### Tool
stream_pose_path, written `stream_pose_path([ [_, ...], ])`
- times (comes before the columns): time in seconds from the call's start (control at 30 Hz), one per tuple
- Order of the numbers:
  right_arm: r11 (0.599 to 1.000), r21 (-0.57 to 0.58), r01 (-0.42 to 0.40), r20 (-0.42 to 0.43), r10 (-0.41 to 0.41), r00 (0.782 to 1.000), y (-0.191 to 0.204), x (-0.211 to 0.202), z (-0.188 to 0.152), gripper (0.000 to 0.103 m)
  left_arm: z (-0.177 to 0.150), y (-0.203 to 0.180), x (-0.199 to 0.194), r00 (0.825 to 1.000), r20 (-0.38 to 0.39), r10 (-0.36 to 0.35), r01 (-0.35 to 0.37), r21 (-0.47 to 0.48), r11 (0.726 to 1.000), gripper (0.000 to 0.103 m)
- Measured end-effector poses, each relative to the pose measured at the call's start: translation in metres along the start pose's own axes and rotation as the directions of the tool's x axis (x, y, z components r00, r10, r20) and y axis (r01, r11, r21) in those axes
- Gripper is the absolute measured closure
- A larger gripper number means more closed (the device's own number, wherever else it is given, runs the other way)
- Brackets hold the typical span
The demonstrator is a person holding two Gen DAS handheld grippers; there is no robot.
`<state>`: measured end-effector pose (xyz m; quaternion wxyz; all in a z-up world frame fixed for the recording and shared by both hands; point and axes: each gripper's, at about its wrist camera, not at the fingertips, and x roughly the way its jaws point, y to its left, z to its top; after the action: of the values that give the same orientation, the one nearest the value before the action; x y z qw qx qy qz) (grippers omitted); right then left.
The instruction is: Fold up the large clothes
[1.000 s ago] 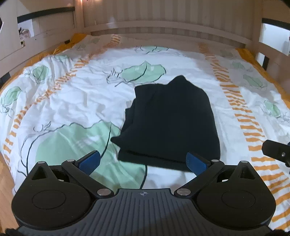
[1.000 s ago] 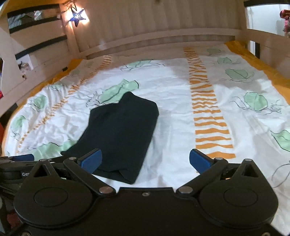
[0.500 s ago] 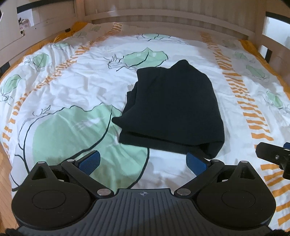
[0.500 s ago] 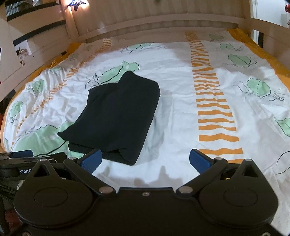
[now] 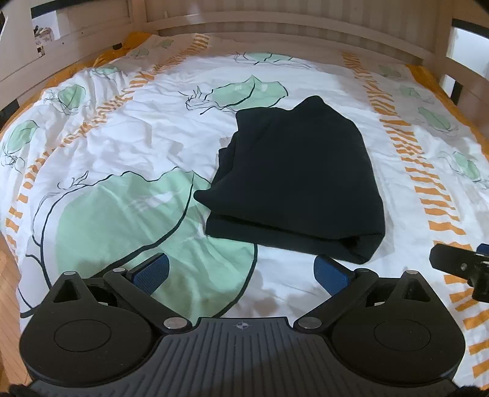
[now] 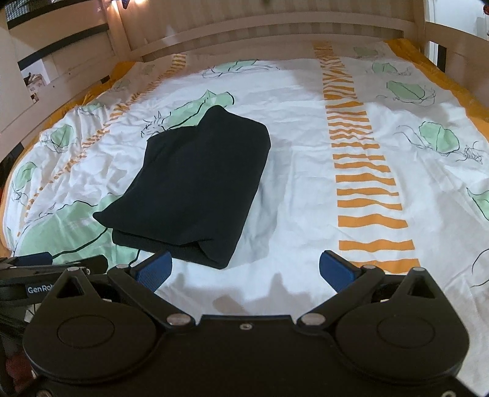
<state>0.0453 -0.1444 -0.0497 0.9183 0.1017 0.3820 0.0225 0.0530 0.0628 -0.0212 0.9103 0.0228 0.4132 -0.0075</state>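
Note:
A dark navy garment (image 5: 299, 180) lies folded into a thick rectangle on the bed; it also shows in the right wrist view (image 6: 195, 189). Its folded edge faces me. My left gripper (image 5: 241, 270) is open and empty, just short of the garment's near edge. My right gripper (image 6: 246, 267) is open and empty, near the garment's near right corner. Part of the right gripper shows at the right of the left wrist view (image 5: 458, 265); part of the left gripper shows at the left of the right wrist view (image 6: 45, 262).
The bed has a white duvet (image 5: 122, 146) with green leaves and orange stripes; it also shows in the right wrist view (image 6: 366, 183). A wooden bed rail (image 5: 275, 27) runs around the far and side edges. Wooden floor (image 5: 7, 274) shows at the left.
Both grippers have tilted down and drawn back a little from the garment, so it sits higher in both views. Both stay open. The garment has not moved.

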Motion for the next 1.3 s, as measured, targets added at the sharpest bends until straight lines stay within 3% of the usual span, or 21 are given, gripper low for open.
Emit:
stream_pose_path([
  [1.3,1.000,0.013,-0.002,-0.054,0.003,0.999,-0.003,0.014,-0.004,0.001,0.004,0.002,0.002,1.000,0.007,0.017,-0.018,0.028,0.999,0.001],
])
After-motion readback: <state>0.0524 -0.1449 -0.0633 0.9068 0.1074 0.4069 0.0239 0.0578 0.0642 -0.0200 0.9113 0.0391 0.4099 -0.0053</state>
